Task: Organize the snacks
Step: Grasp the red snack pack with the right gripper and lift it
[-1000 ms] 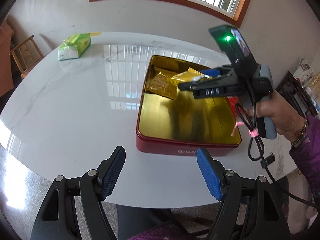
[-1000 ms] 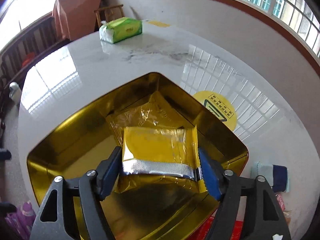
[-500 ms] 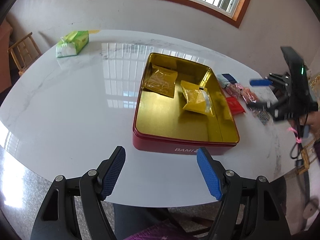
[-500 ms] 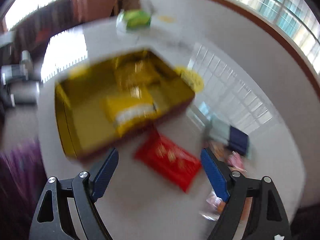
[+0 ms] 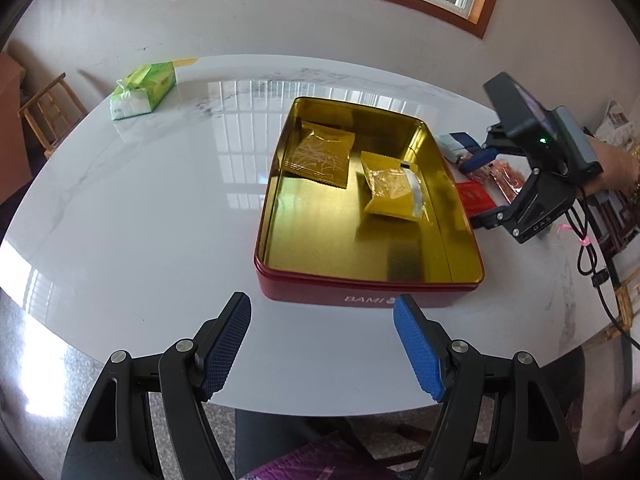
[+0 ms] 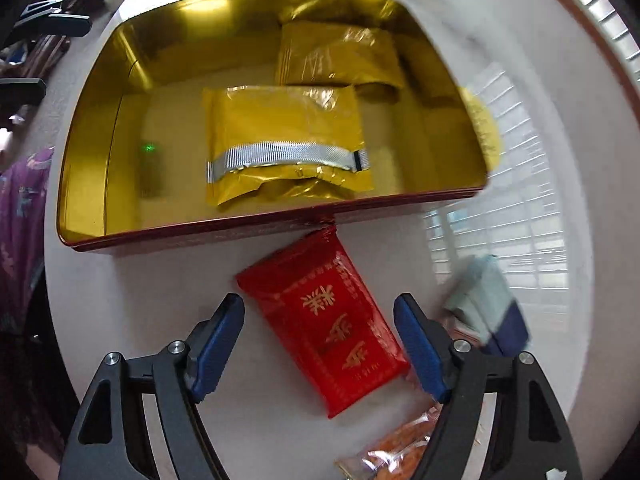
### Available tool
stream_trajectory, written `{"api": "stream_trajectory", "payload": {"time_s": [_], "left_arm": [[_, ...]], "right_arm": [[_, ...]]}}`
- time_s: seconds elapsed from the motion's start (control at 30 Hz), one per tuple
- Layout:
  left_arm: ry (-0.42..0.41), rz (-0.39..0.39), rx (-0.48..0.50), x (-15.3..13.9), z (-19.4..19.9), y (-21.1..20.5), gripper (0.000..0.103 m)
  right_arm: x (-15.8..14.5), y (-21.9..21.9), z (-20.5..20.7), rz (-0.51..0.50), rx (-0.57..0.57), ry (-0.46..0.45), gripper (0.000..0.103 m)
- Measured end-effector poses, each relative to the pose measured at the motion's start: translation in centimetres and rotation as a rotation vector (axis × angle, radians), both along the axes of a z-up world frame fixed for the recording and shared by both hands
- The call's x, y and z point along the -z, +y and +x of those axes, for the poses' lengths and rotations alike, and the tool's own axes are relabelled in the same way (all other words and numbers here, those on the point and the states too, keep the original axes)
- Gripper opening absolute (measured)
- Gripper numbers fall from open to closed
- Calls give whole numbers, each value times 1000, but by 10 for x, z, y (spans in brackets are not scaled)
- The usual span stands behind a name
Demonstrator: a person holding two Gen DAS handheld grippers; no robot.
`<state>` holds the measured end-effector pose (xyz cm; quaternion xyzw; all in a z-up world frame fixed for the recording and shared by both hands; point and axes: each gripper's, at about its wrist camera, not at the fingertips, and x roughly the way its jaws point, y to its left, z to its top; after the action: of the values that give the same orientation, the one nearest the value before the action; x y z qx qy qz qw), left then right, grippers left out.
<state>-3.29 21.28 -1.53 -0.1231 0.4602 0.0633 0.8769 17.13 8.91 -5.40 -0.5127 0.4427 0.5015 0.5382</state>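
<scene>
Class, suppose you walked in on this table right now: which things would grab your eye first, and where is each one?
First the big red tin with its shiny gold inside, mid-table, holding two yellow snack packets lying flat. Next the bright red packet on the white table just outside the tin's wall, between the right gripper's closing jaws, not yet pinched. A green tissue pack sits alone at the far edge.
</scene>
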Motion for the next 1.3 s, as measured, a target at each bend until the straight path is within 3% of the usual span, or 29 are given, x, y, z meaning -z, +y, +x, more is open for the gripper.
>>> {"api": "stream_trajectory", "payload": {"time_s": [0.13, 0.4, 0.47, 0.53, 0.6, 0.67, 0.77, 0.8, 0.83, 1.07, 1.1, 1.13, 1.23, 1.3], "left_arm": [[34, -12, -3, 7, 6, -1, 74], [35, -6, 8, 5, 12, -7, 74], [35, -10, 13, 5, 13, -10, 74], [38, -16, 20, 5, 14, -14, 74], [36, -23, 24, 4, 15, -18, 74], [42, -32, 33, 5, 17, -23, 74], [39, -35, 50, 2, 16, -30, 74], [32, -29, 56, 0, 16, -33, 74], [26, -17, 62, -2, 14, -36, 74], [14, 7, 81, -8, 11, -40, 74], [17, 1, 82, -7, 11, -39, 74], [19, -4, 83, -6, 12, -39, 74], [0, -1, 95, -6, 13, -41, 74], [-25, 1, 121, -9, 14, -46, 74]], "right_arm": [[13, 7, 15, -37, 66, 121, 86], [10, -39, -1, 61, 224, 107, 86], [8, -56, -10, 107, 285, 100, 80], [3, -73, -18, 177, 359, 84, 56], [2, -86, -24, 226, 434, 65, 48], [3, -99, -30, 272, 502, 49, 48], [4, -107, -32, 281, 579, 21, 58], [7, -109, -31, 272, 598, 8, 76], [6, -119, -27, 270, 599, 2, 82], [7, -101, -13, 286, 634, 21, 81], [3, -98, -19, 299, 641, 11, 70], [0, -99, -21, 319, 653, -4, 43], [-4, -101, -37, 337, 647, -64, 40], [-5, -116, -54, 383, 657, -55, 40]]}}
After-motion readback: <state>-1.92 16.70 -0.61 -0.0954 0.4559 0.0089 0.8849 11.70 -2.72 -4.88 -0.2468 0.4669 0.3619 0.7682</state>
